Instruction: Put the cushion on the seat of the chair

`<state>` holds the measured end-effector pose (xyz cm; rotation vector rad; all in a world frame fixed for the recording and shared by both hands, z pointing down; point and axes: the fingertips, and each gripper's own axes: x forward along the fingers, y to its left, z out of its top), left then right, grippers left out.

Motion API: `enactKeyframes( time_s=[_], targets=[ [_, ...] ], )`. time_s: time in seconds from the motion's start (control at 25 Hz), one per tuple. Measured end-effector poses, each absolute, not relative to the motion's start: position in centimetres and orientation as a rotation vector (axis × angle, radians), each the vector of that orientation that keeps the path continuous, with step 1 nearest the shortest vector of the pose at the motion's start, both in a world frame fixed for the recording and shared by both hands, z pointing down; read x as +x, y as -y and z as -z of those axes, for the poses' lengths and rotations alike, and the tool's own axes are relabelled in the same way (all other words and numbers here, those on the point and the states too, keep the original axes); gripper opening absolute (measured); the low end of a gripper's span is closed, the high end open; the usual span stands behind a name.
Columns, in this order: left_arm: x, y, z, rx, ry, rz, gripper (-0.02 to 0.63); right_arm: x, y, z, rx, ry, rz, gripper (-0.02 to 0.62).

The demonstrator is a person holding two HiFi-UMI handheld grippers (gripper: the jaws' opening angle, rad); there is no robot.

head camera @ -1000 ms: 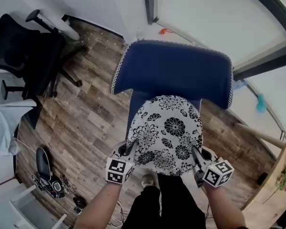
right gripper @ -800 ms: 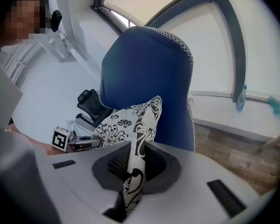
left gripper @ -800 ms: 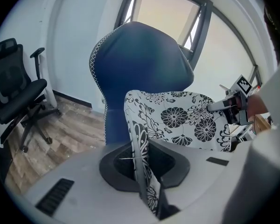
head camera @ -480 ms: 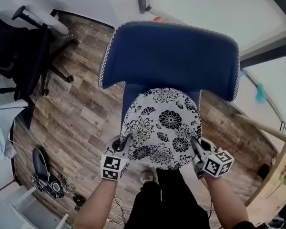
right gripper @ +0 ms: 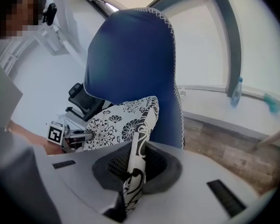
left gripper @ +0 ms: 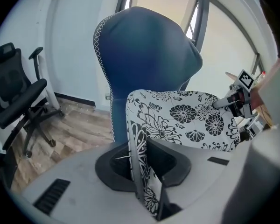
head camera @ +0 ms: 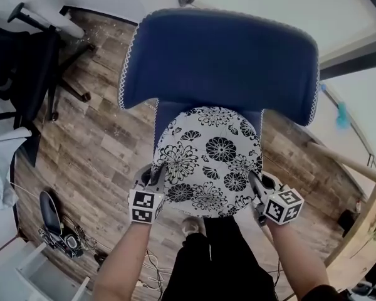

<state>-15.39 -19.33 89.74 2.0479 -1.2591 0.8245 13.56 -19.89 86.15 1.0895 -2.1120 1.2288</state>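
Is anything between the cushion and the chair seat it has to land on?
Nothing visible does. The left gripper and right gripper hold the cushion over the chair; the space directly under it is hidden.

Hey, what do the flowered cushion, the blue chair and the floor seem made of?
The cushion looks like soft printed fabric, matte; its edge bends where pinched. The chair seems covered in matte blue fabric with white stitched trim. The floor shows wood-grain planks with seams, possibly laminate.

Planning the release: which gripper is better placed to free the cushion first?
Left, probably: the left gripper's jaws have just been opening around the cushion edge; the right gripper clamps its edge.
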Motion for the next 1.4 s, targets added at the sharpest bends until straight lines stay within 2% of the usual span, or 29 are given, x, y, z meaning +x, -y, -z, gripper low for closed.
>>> enactKeyframes(
  time_s=[0.2, 0.76, 0.88, 0.96, 1.08, 1.4],
  targets=[
    [-18.0, 20.1, -90.0, 2.020, 1.370, -0.882, 0.188, 14.5, 19.8, -87.3, 1.137, 2.099, -1.316, 0.037],
    [-17.1, 19.3, -87.1, 2.068, 1.330, -0.746, 0.187, 16.4, 19.6, -92.5, 1.172, 1.989, -1.361, 0.038],
    [-18.0, 18.5, -86.7, 2.046, 1.315, -0.732, 0.187, 16.5, 19.1, -93.3, 1.171, 1.931, -1.289, 0.053],
    [-18.1, 18.1, -86.0, 2.050, 1.318, -0.724, 0.187, 16.6, 19.0, -92.6, 1.168, 1.956, -1.175, 0.102],
    [-18.3, 17.7, -84.2, 2.067, 1.336, -0.712, 0.187, 16.8, 19.0, -90.9, 1.172, 1.999, -1.020, 0.141],
    [-19.9, 16.2, -75.5, 2.089, 1.419, -0.655, 0.187, 18.1, 17.3, -81.1, 1.252, 1.983, -0.722, 0.140]
  ],
)
